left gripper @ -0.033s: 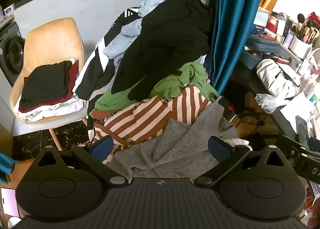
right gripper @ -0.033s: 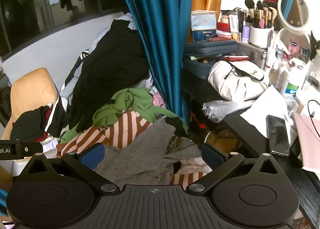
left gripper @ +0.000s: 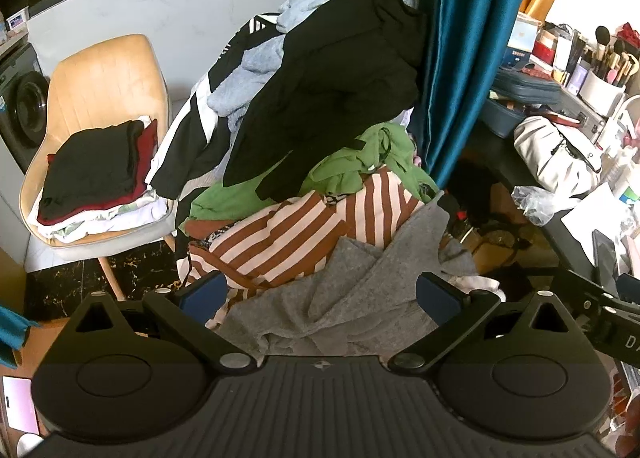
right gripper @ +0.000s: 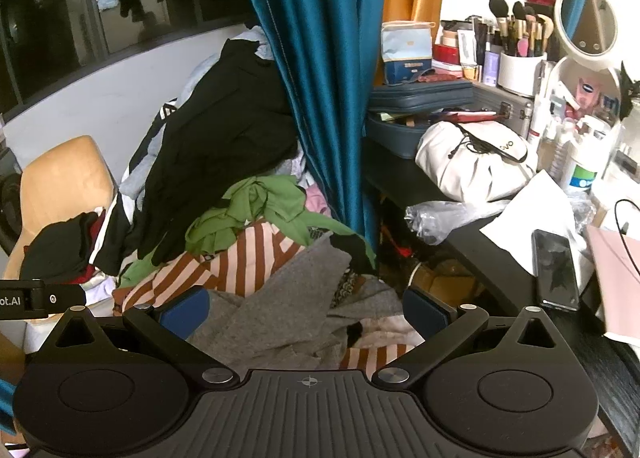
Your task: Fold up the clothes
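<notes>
Tongs of both hands, left tongs and right tongs, hang released above gray garment, grasping nothing.

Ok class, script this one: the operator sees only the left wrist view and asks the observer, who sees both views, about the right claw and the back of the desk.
Operator: I only catch the edge of the right claw. Is it open?
Observer: Yes, it is open and holds nothing. The gray garment lies right in front of it.
Operator: What stands at the back of the desk?
Observer: A round mirror stands upright just behind the white cup of makeup brushes.
</notes>
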